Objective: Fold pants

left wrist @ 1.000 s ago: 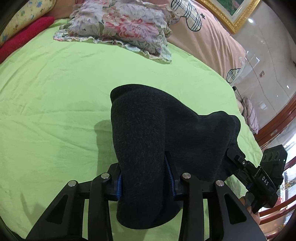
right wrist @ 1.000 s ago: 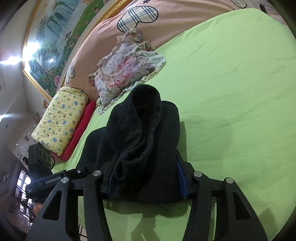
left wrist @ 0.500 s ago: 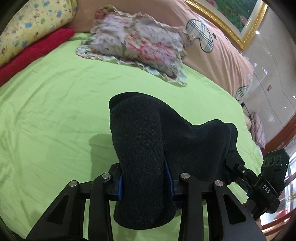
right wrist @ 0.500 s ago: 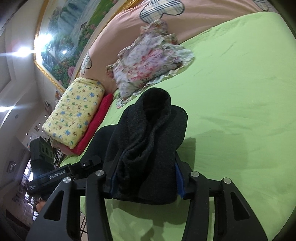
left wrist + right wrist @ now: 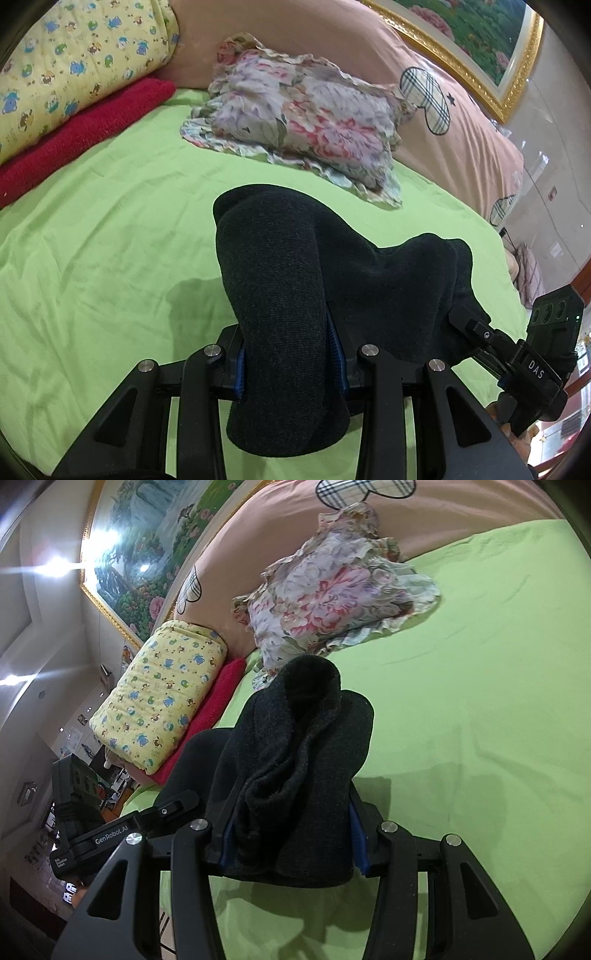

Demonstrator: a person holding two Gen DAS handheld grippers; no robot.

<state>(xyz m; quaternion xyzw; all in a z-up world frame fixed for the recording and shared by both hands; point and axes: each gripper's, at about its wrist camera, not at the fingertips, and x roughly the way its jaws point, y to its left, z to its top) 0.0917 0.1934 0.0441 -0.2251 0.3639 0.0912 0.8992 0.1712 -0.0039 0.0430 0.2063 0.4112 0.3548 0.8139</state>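
Note:
The dark grey pants (image 5: 295, 280) are bunched and held up above the green bed sheet (image 5: 103, 236) between both grippers. My left gripper (image 5: 290, 365) is shut on one thick fold of the pants, which bulges up and hangs below the jaws. My right gripper (image 5: 291, 834) is shut on another bunch of the same pants (image 5: 303, 753). The right gripper also shows at the right edge of the left wrist view (image 5: 480, 332), and the left gripper at the left edge of the right wrist view (image 5: 173, 808). The fingertips are hidden by cloth.
A floral pillow (image 5: 306, 114) lies on the sheet beyond the pants. A yellow patterned quilt (image 5: 74, 59) and a red blanket (image 5: 81, 133) lie at the left. A pink headboard cushion (image 5: 443, 110) runs along the back. The bed's right edge (image 5: 517, 280) is near the right gripper.
Both grippers have carried the pants forward toward the pillows; the floral pillow, yellow quilt and red blanket appear larger and closer. Both grips have stayed shut.

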